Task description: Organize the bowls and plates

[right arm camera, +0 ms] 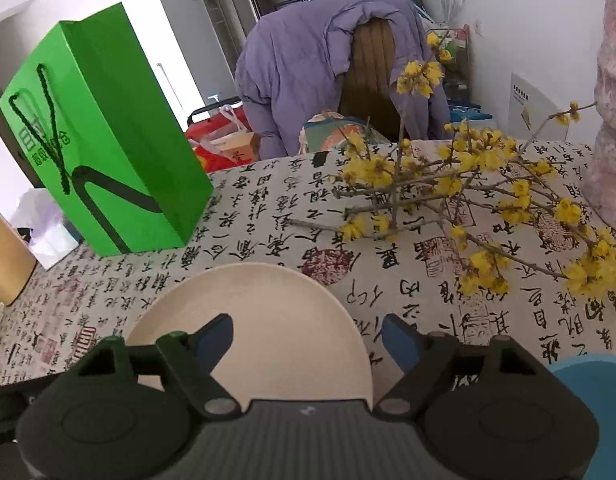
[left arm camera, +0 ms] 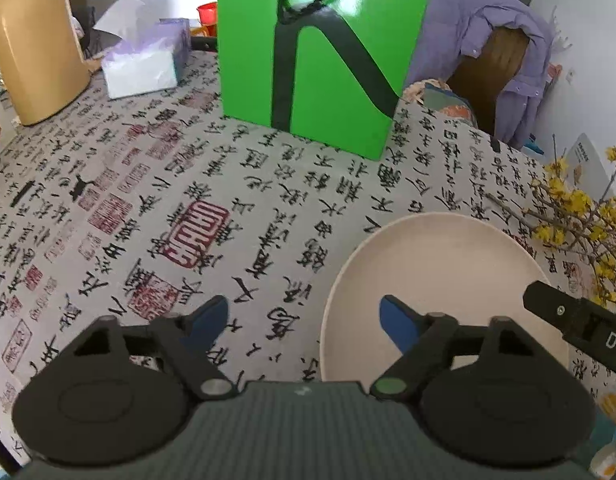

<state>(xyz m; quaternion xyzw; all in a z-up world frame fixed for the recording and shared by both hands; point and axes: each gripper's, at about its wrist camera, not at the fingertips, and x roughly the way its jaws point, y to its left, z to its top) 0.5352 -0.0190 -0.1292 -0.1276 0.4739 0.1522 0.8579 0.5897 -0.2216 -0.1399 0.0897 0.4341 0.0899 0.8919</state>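
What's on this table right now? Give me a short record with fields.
surface: table under a calligraphy-print tablecloth
dish: round cream plate, lying flat, empty
left gripper: open, one blue finger over the plate's rim
right gripper: open, straddling the plate's right edge
behind: glossy green paper bag, upright
right side: yellow blossom branches
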